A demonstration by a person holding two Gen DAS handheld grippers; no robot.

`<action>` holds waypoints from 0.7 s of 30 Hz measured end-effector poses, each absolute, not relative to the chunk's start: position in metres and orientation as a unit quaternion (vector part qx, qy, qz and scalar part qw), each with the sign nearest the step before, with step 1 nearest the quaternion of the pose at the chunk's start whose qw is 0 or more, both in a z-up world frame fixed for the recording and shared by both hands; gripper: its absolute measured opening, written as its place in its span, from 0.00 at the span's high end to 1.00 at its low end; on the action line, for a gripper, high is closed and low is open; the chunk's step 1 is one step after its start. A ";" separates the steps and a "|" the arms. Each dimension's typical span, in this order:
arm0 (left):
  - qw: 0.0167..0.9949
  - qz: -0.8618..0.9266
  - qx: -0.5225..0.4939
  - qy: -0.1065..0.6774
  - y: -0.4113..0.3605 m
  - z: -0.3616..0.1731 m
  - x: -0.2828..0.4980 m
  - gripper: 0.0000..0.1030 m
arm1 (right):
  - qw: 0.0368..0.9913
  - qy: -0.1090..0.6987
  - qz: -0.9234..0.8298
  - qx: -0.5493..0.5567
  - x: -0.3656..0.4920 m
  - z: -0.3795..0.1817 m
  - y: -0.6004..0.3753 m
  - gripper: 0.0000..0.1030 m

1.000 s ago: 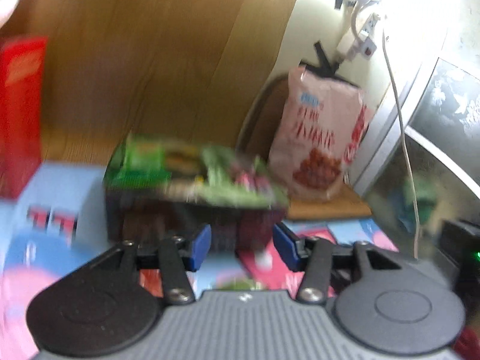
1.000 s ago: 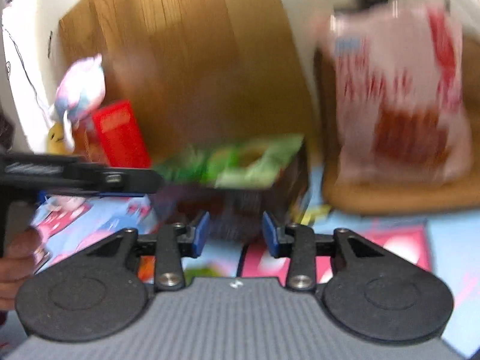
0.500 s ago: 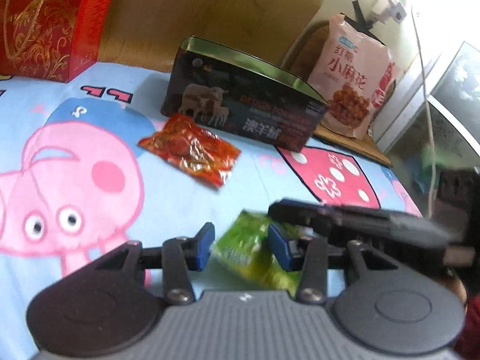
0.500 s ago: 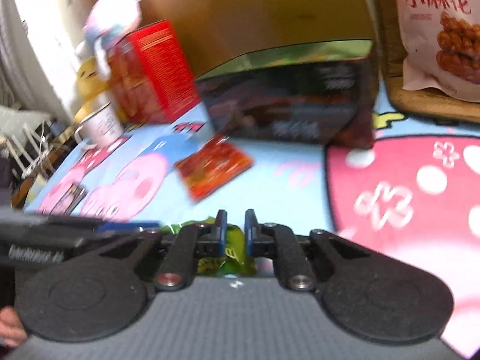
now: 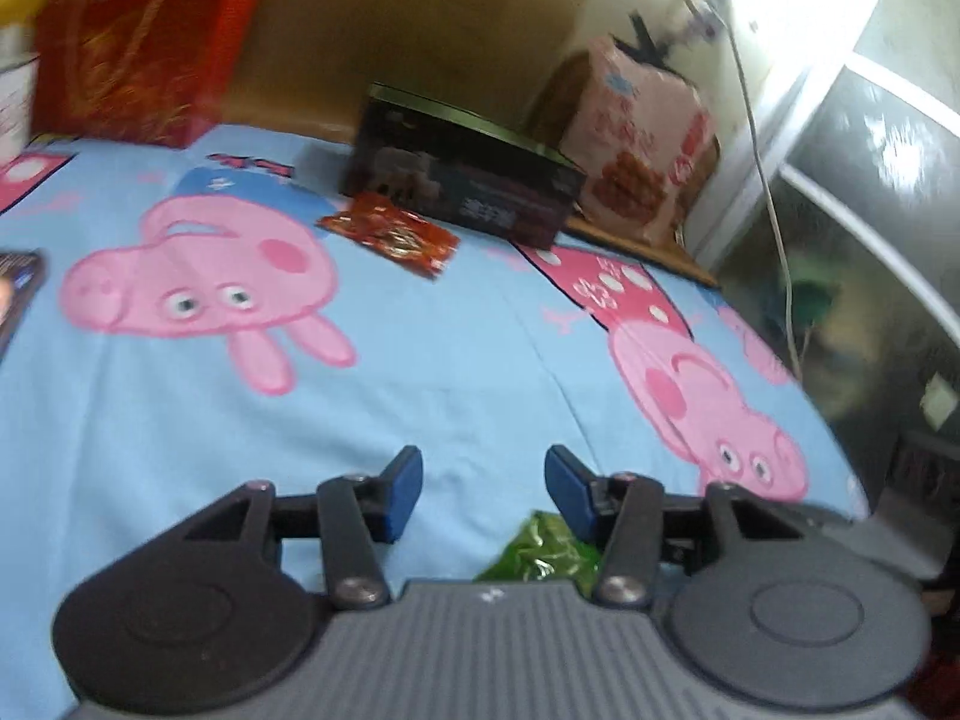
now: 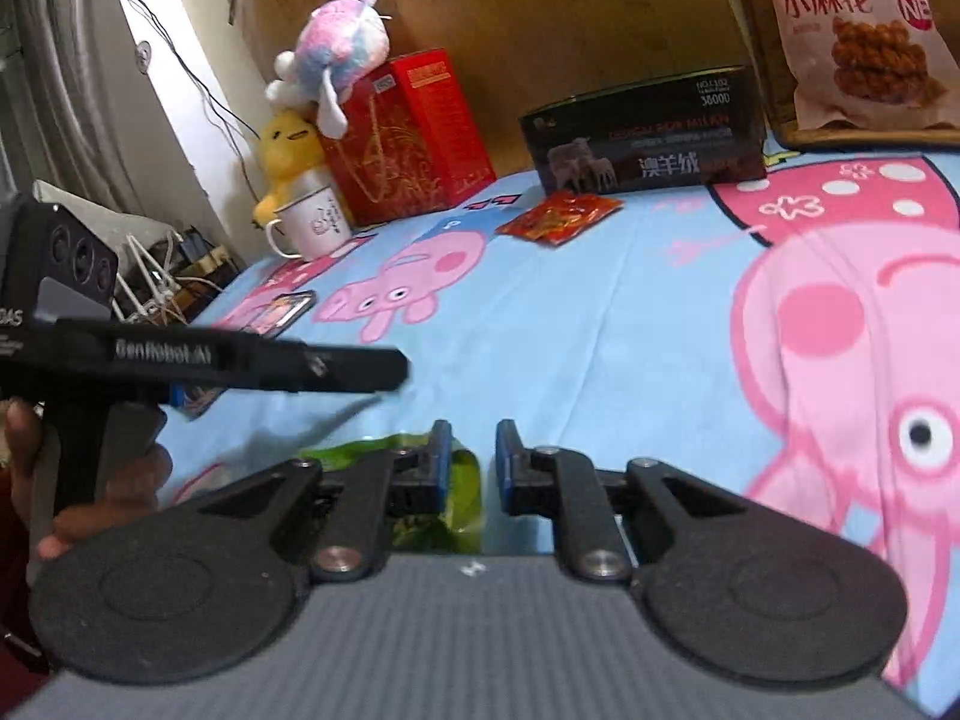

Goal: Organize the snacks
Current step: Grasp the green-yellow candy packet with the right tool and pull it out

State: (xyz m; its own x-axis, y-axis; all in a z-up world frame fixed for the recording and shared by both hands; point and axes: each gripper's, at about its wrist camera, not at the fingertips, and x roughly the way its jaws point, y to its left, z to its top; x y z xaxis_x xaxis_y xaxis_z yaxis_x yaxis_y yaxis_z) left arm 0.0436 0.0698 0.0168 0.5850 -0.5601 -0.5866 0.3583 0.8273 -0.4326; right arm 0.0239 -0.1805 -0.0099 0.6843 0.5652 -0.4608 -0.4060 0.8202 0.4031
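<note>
A red snack packet [image 5: 390, 234] lies on the blue cartoon-pig cloth in front of a dark open box [image 5: 462, 180]; it also shows in the right wrist view [image 6: 561, 217], before the box [image 6: 648, 138]. A green snack packet [image 5: 543, 552] lies on the cloth low under my left gripper [image 5: 483, 489], which is open and empty. In the right wrist view the green packet [image 6: 462, 492] lies under my right gripper [image 6: 474, 456], whose jaws stand a little apart, holding nothing. The left gripper's body [image 6: 228, 360] reaches in from the left.
A red gift box [image 6: 408, 138] with plush toys [image 6: 330, 60] and a white mug [image 6: 312, 222] stands at the far left. A big pink snack bag [image 6: 852, 30] leans on the wooden headboard at the far right. A phone [image 6: 282, 309] lies on the cloth.
Both grippers have pulled back from the box toward the near edge. The right gripper's jaws, nearly shut half a second ago, have opened a little; the green packet now lies under both grippers.
</note>
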 end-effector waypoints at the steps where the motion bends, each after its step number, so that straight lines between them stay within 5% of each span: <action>1: 0.878 -0.260 -0.149 0.374 0.077 0.019 0.040 0.55 | 0.907 0.293 0.269 0.140 0.023 -0.010 -0.182 0.71; 3: 0.872 -0.264 -0.169 0.376 0.088 0.021 0.032 0.55 | 0.906 0.292 0.267 0.152 0.021 -0.010 -0.187 0.62; 12: 0.837 -0.287 -0.193 0.425 0.094 0.002 -0.010 0.55 | 0.872 0.309 0.306 0.224 0.018 -0.020 -0.198 0.62; 21: 0.850 -0.288 -0.179 0.404 0.076 0.001 -0.011 0.50 | 0.874 0.309 0.320 0.195 0.002 -0.019 -0.196 0.81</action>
